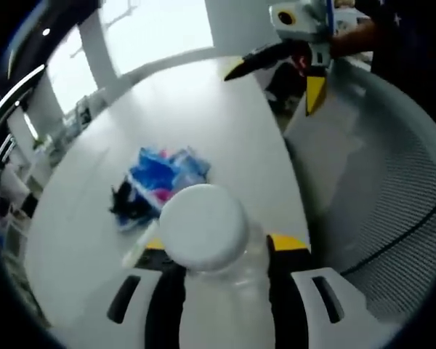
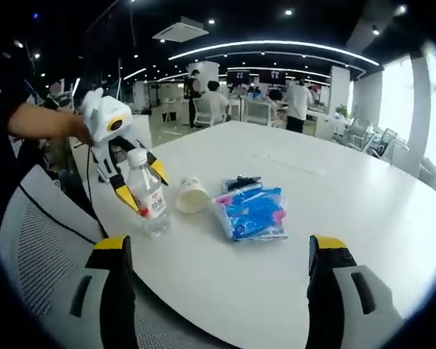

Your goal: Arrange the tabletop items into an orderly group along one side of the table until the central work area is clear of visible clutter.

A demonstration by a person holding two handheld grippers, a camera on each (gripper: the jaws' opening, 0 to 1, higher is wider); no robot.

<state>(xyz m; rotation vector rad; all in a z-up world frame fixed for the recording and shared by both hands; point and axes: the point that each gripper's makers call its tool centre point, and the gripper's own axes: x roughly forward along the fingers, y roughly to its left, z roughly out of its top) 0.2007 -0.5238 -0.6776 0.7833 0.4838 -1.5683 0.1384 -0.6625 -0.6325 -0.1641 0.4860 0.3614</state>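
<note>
The room was a large open office with a dark ceiling (image 2: 225, 18) carrying curved light strips (image 2: 276, 45) and small spotlights; bright windows (image 2: 429, 109) ran along one side. A broad white desk (image 2: 349, 196) filled the foreground; a grey mesh chair (image 2: 36, 240) stood at its edge; people (image 2: 299, 105) sat and stood at desks far behind.

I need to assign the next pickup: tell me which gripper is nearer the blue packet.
Left. The left gripper, fingers around the water bottle, sits just beside the blue packet. The right gripper hangs open off the table's near edge, farther back.
</note>
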